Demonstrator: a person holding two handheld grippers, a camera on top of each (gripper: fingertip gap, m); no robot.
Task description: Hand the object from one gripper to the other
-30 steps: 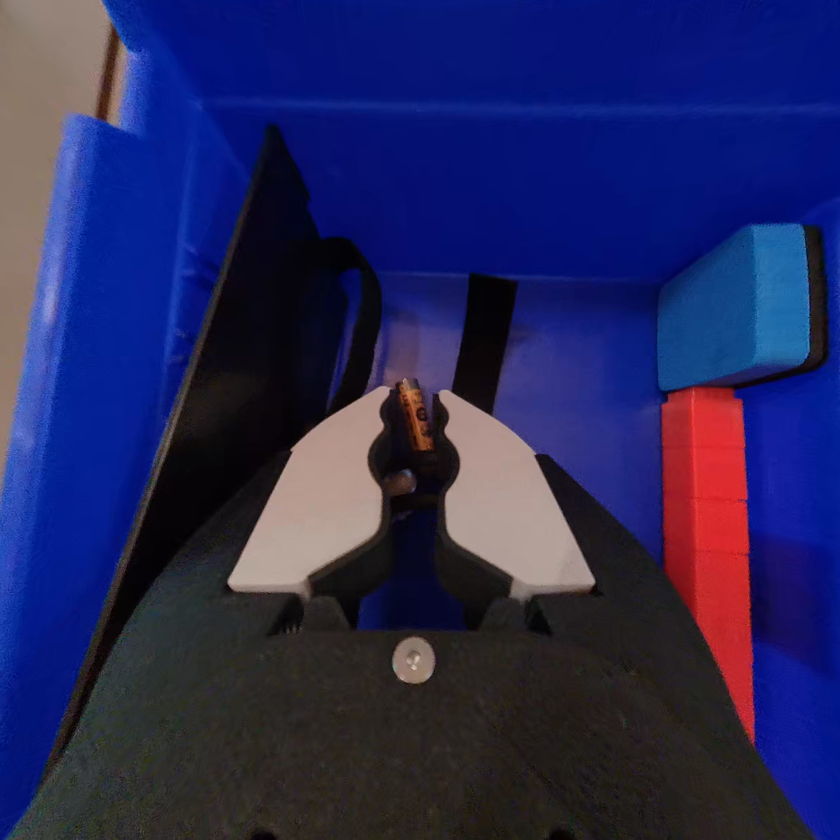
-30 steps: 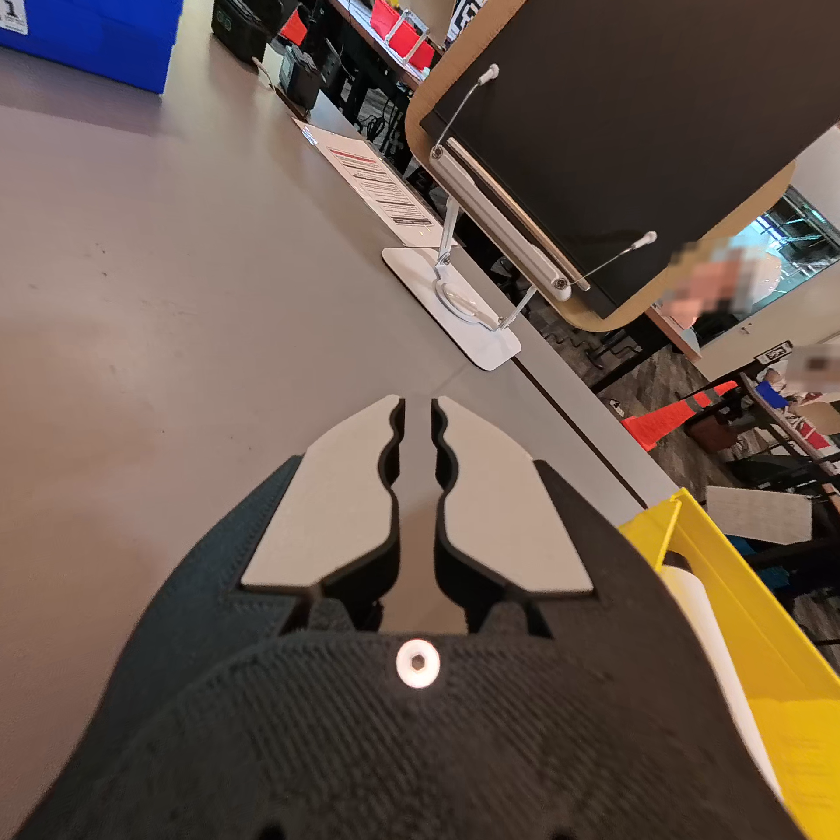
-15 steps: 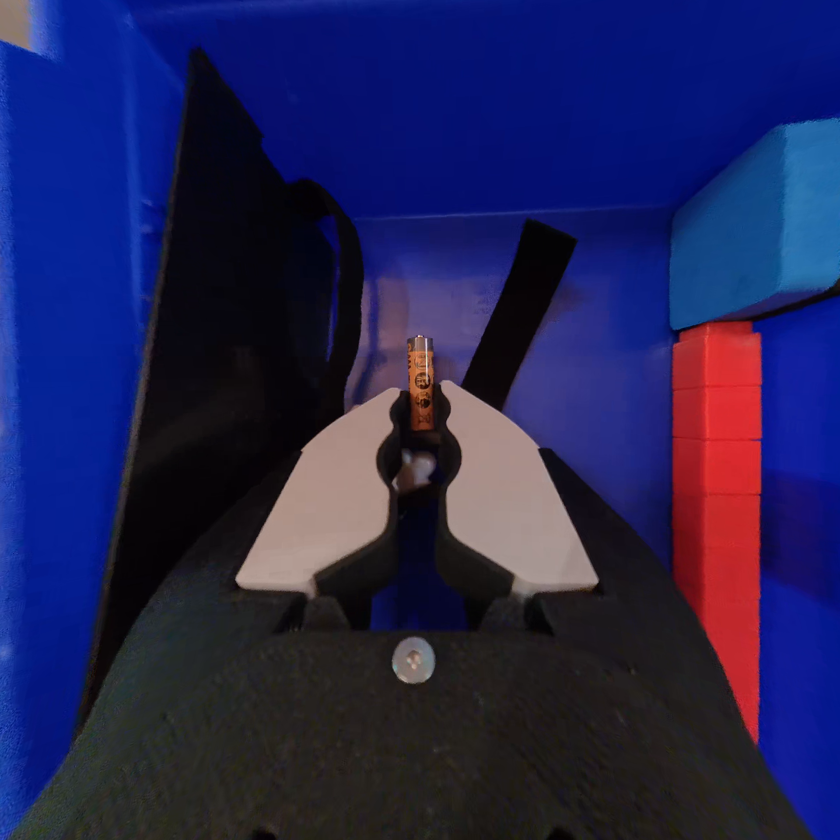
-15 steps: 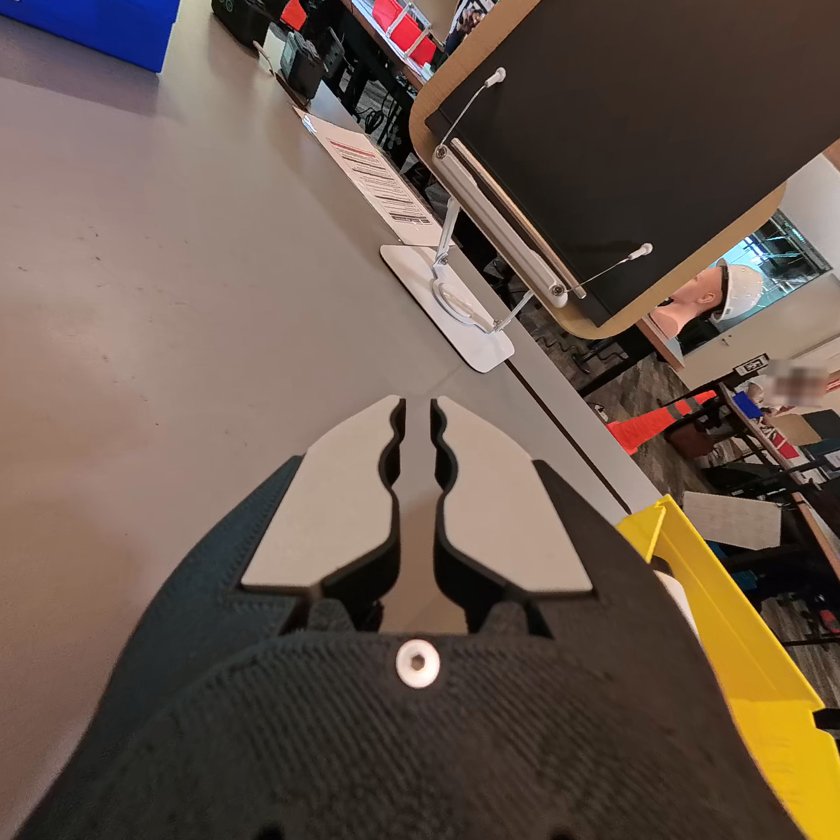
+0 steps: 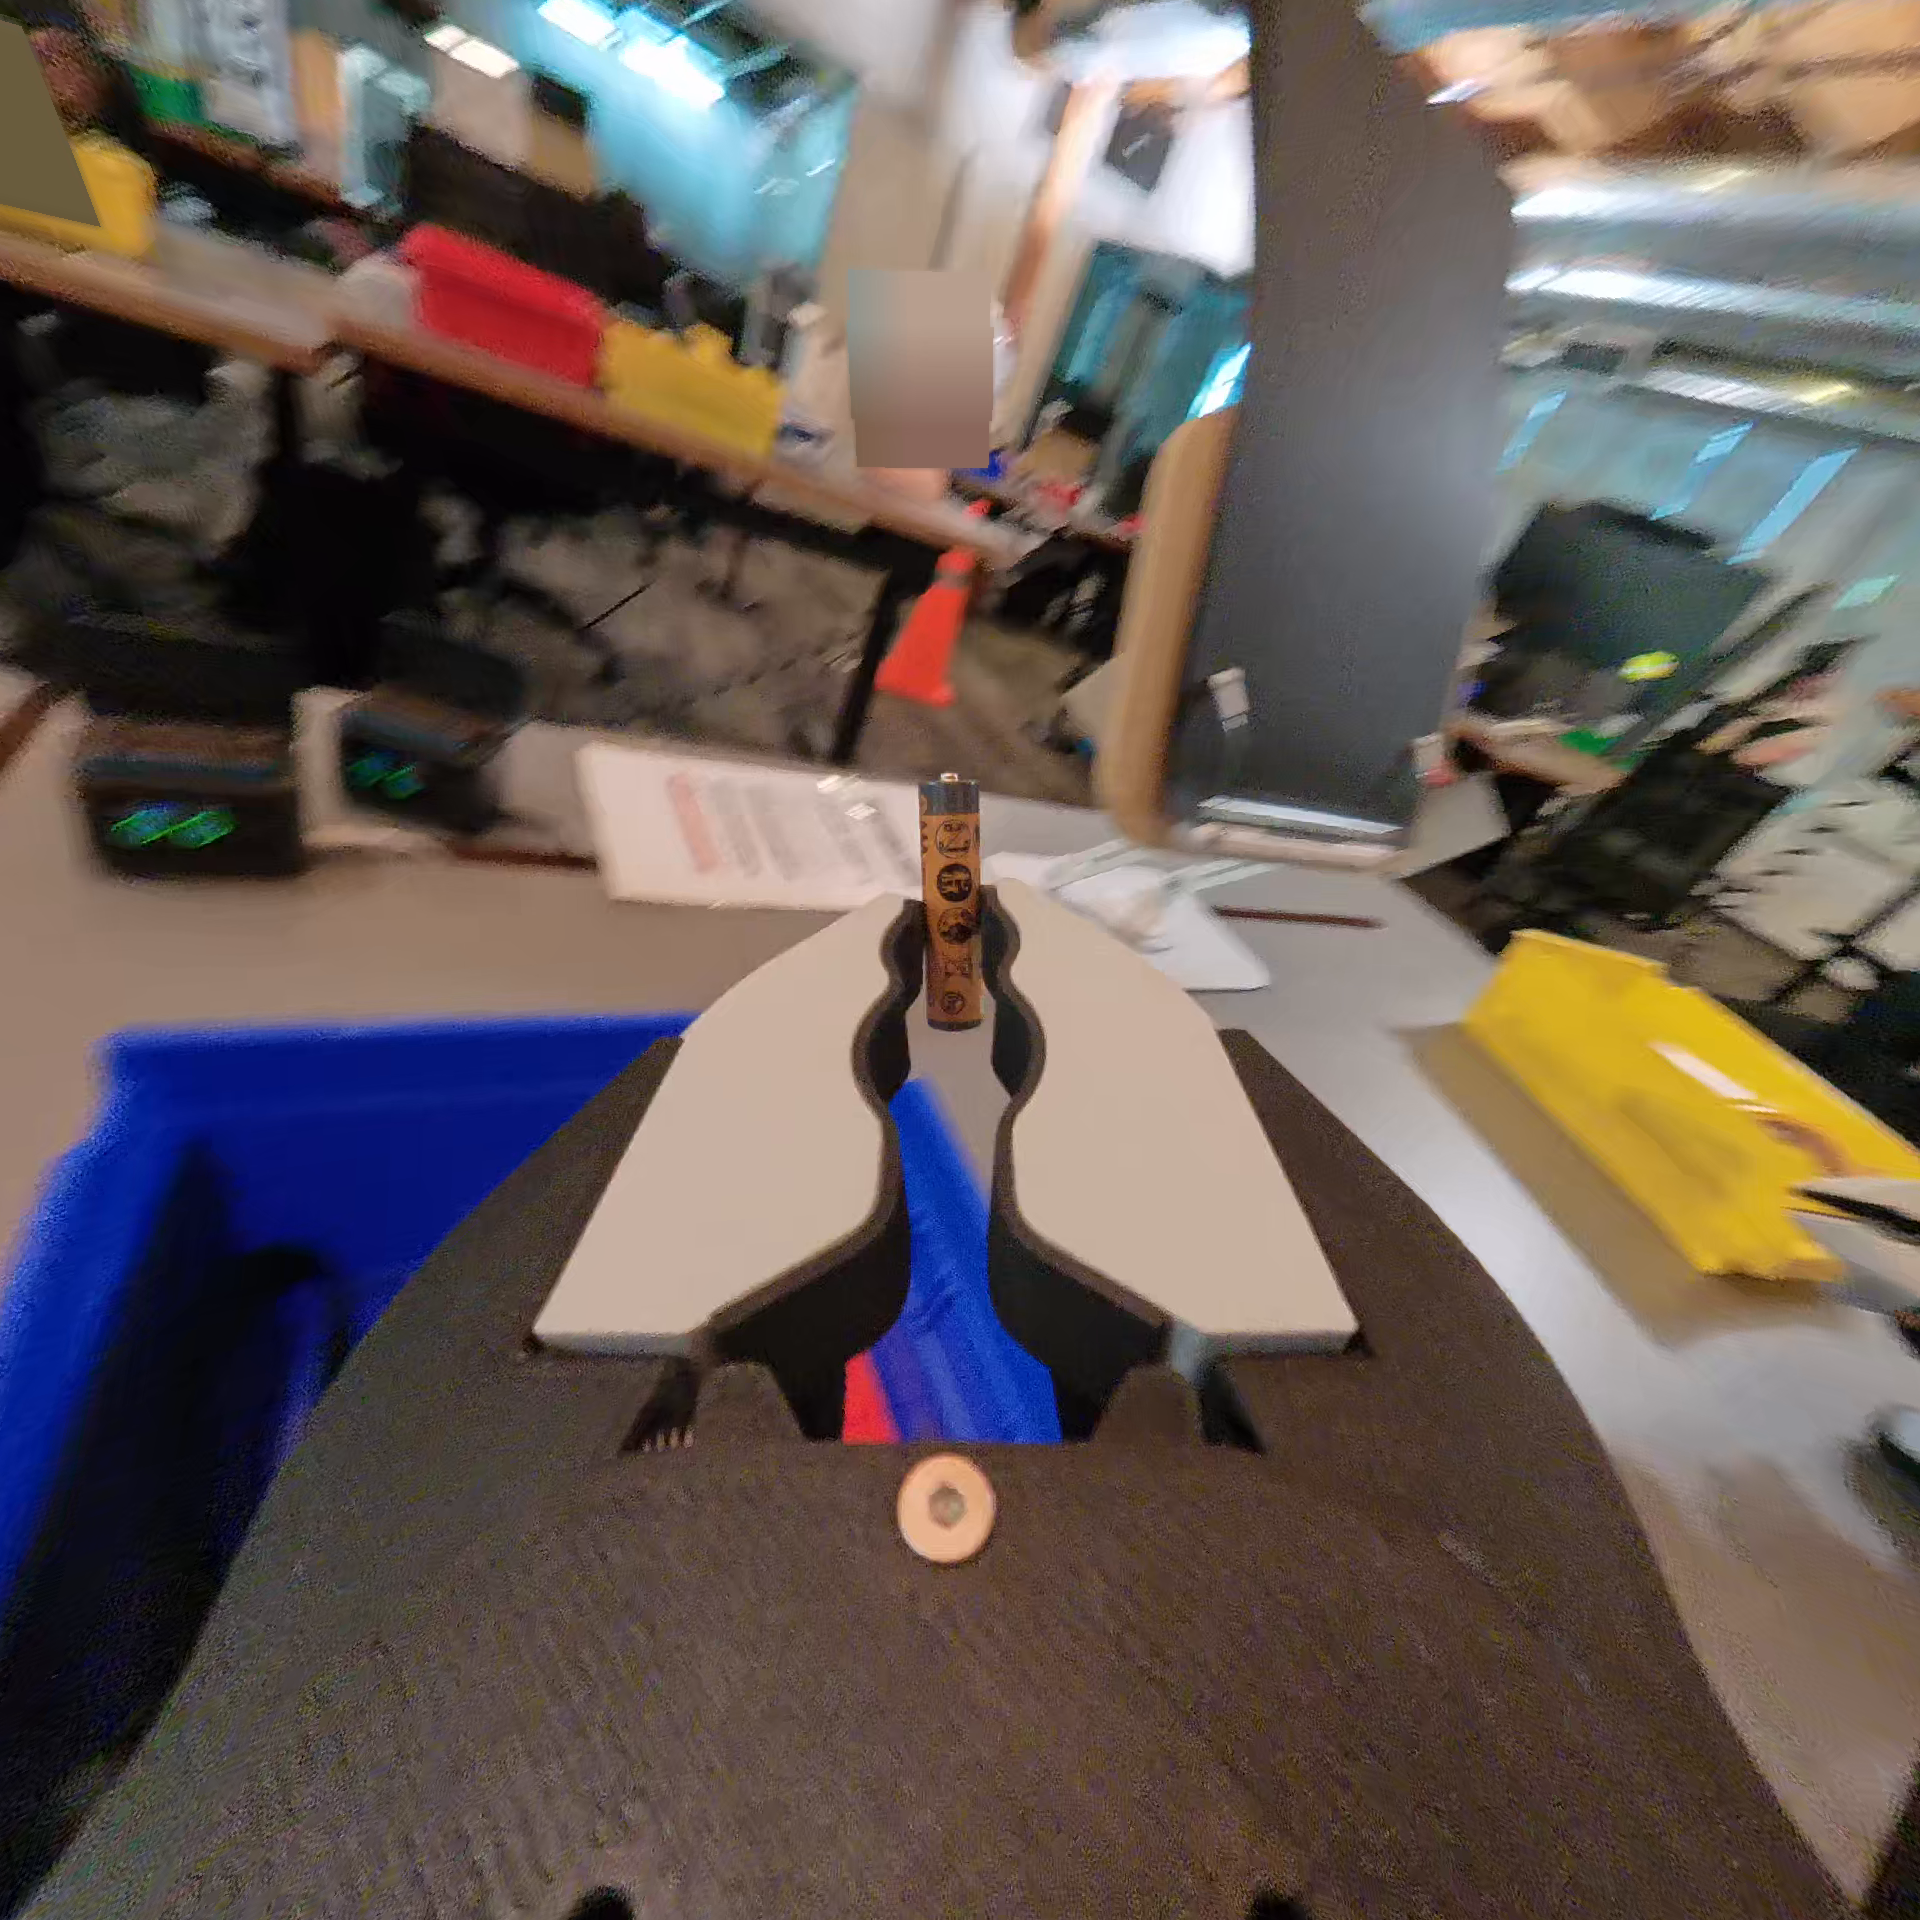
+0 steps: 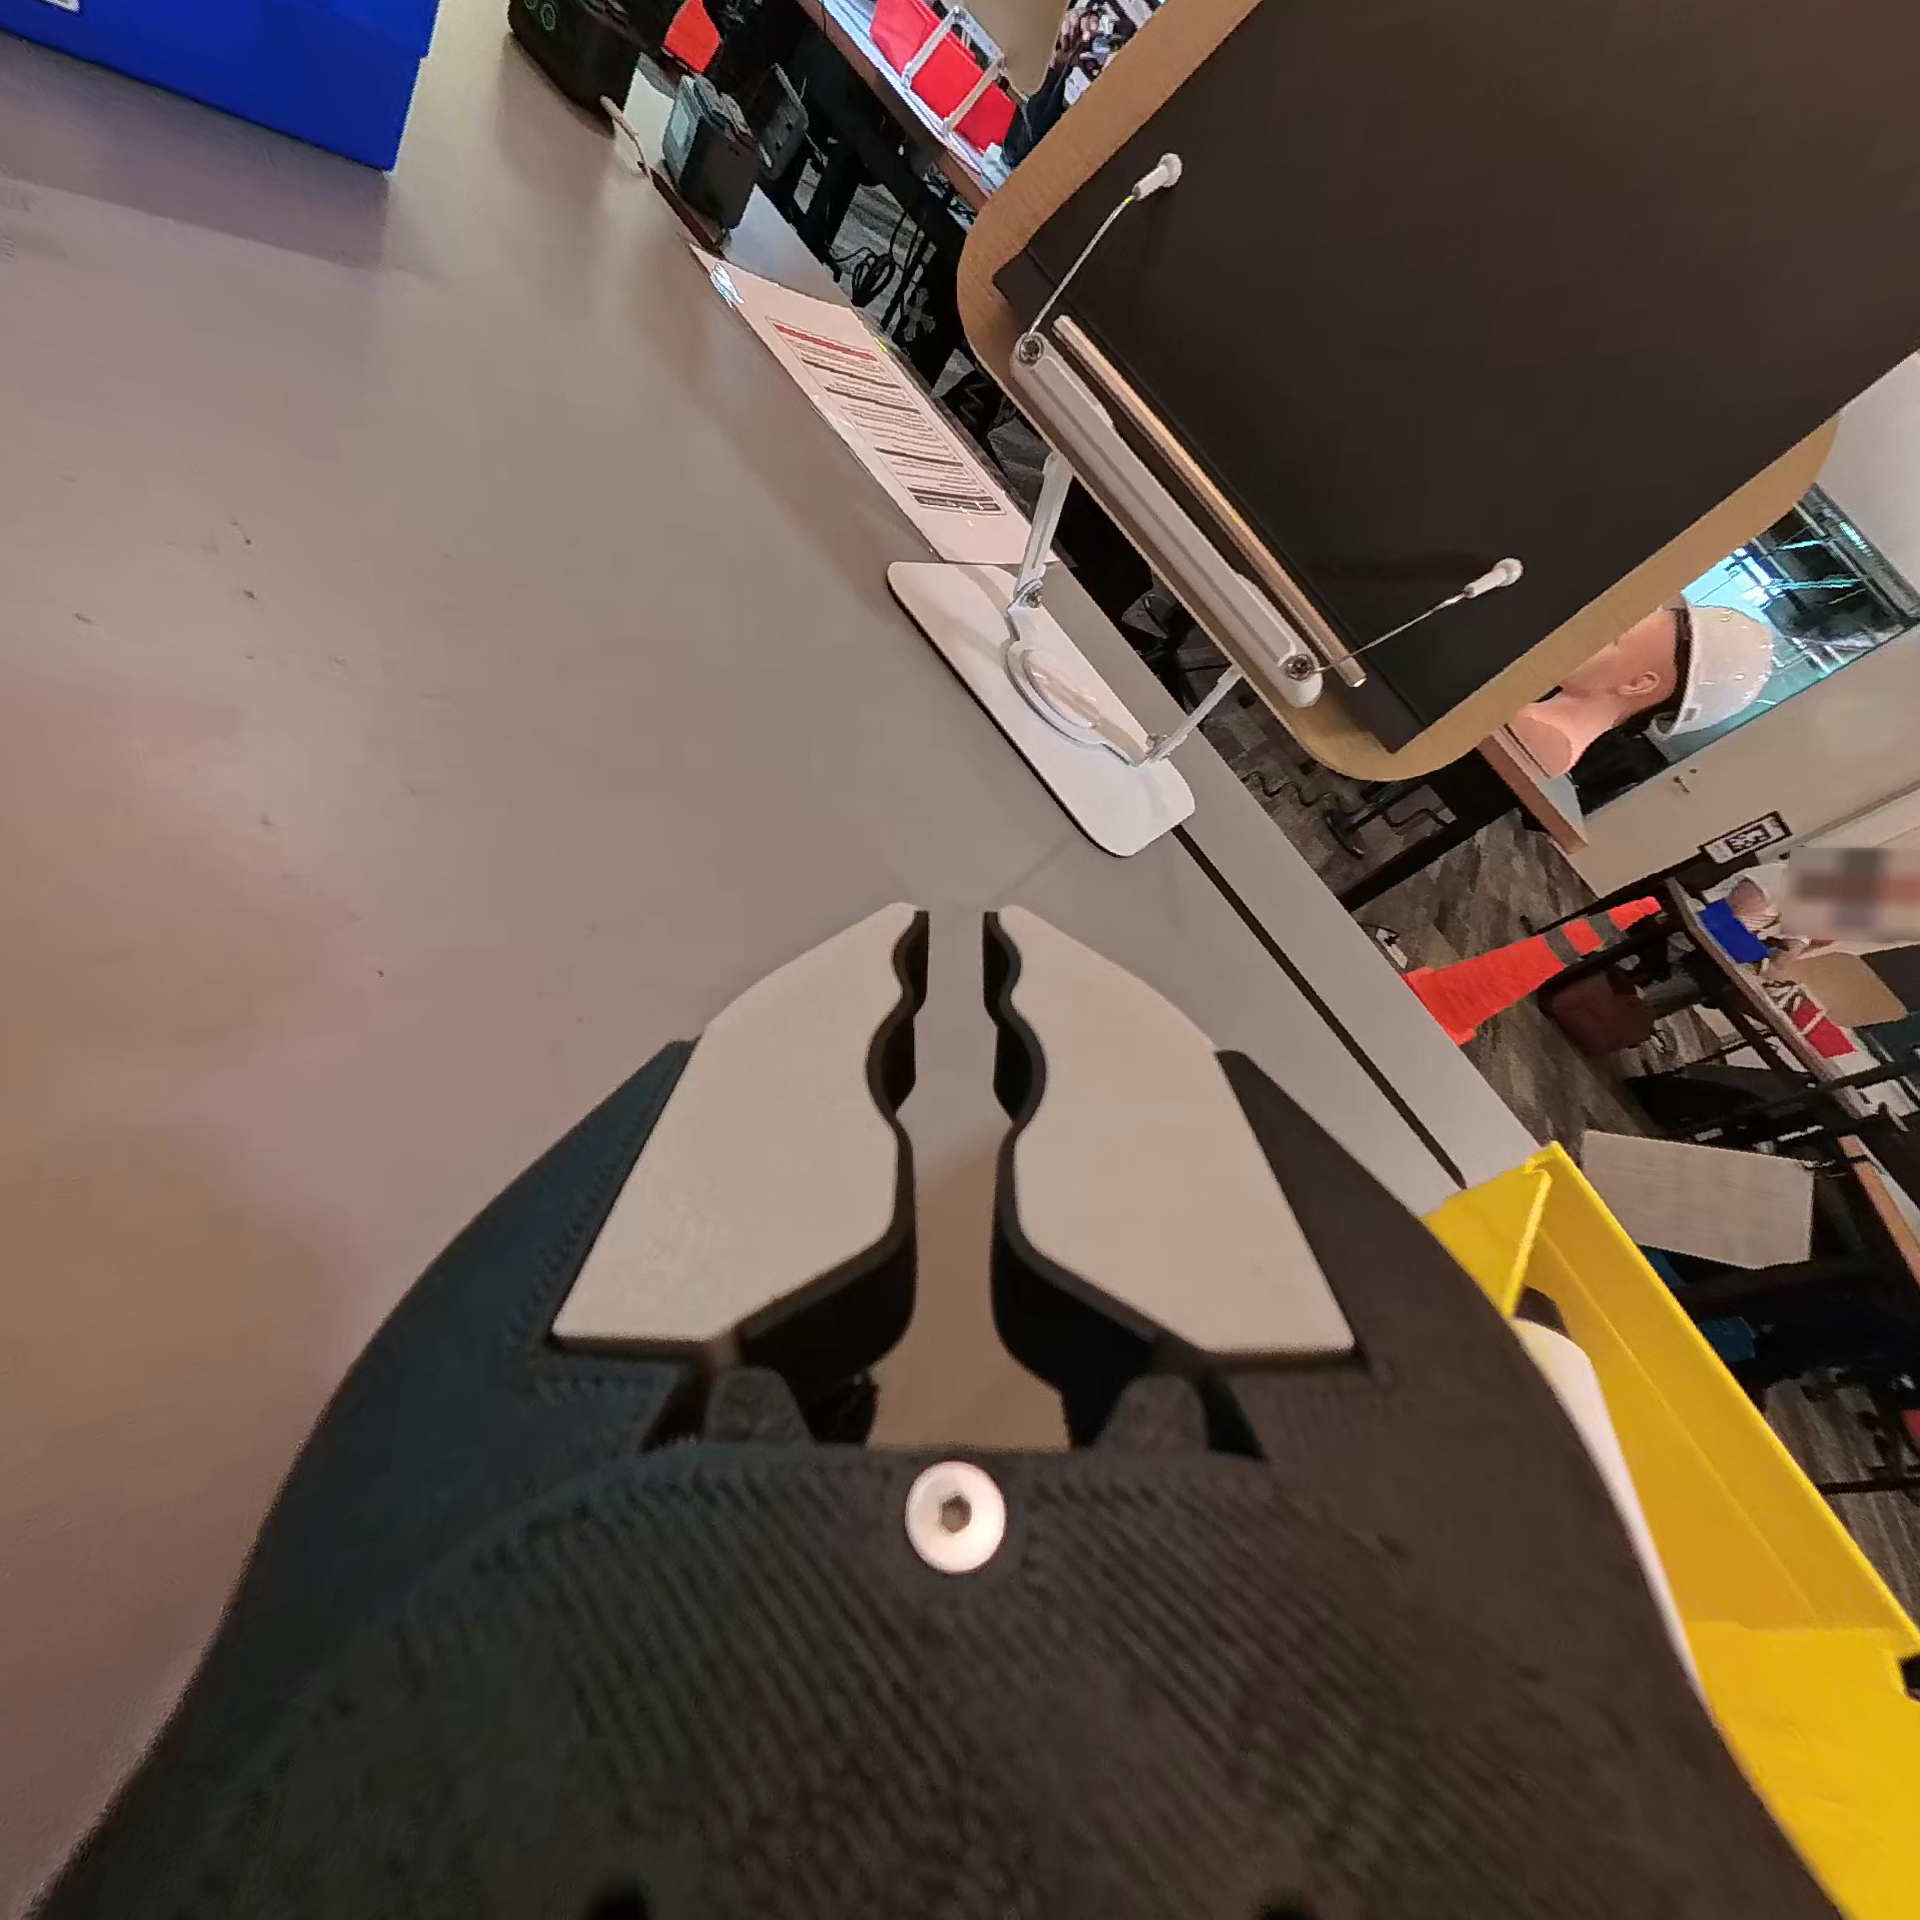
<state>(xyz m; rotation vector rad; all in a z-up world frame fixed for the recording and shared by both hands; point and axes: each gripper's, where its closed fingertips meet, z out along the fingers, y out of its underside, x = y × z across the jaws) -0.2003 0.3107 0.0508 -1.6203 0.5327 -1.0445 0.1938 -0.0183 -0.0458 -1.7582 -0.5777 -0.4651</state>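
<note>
A small orange-and-black battery (image 5: 951, 862) stands upright between the fingertips of my left gripper (image 5: 951, 906), which is shut on it and holds it above the blue bin (image 5: 312, 1143). The battery's top sticks out past the fingertips. My right gripper (image 6: 954, 920) is empty, its jaws closed to a narrow slit, low over the grey table (image 6: 416, 727). Neither gripper shows in the other's view.
The blue bin also shows far off in the right wrist view (image 6: 260, 83). A yellow bin (image 5: 1662, 1122) sits to the right, close beside my right gripper (image 6: 1714, 1455). A printed sheet (image 6: 883, 416) and a white stand base (image 6: 1039, 707) under a black board (image 6: 1455, 312) lie ahead. There is about 55 cm between the tips of the two grippers.
My left gripper has risen out of the blue bin with the battery and tilted up toward the room. The right gripper has barely moved and stays closed.
</note>
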